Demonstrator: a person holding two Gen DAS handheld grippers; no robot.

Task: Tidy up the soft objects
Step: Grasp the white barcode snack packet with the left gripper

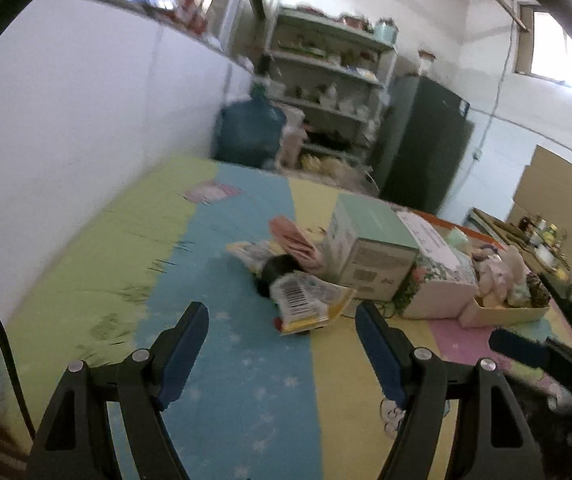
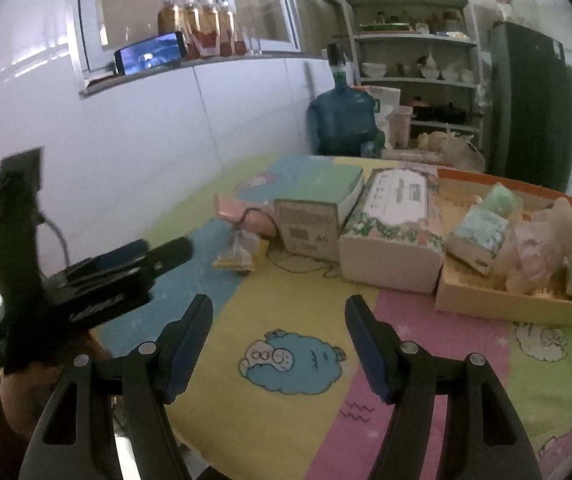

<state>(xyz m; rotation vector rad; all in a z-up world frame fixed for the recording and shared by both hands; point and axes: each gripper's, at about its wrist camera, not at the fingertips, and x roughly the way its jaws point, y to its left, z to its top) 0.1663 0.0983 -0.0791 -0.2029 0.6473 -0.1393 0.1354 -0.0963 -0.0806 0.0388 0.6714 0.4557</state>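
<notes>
1. Both the left hand-held gripper (image 1: pixel 282 320) and right hand-held gripper (image 2: pixel 279 312) gape empty, poised for picking.
2. Loose packets (image 1: pixel 306 300) lie on the counter (image 2: pixel 298 292), unsorted.
3. Plush toys (image 2: pixel 546 240) already fill the tray (image 2: pixel 506 304), apparently the collecting spot.

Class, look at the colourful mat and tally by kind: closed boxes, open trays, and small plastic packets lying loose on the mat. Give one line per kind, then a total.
Closed boxes: 2, the mint-lidded box and the floral box.
Open trays: 1, the cardboard tray holding soft toys.
Loose packets: 1 clearly seen, the yellow packet.
Total: 4
</notes>
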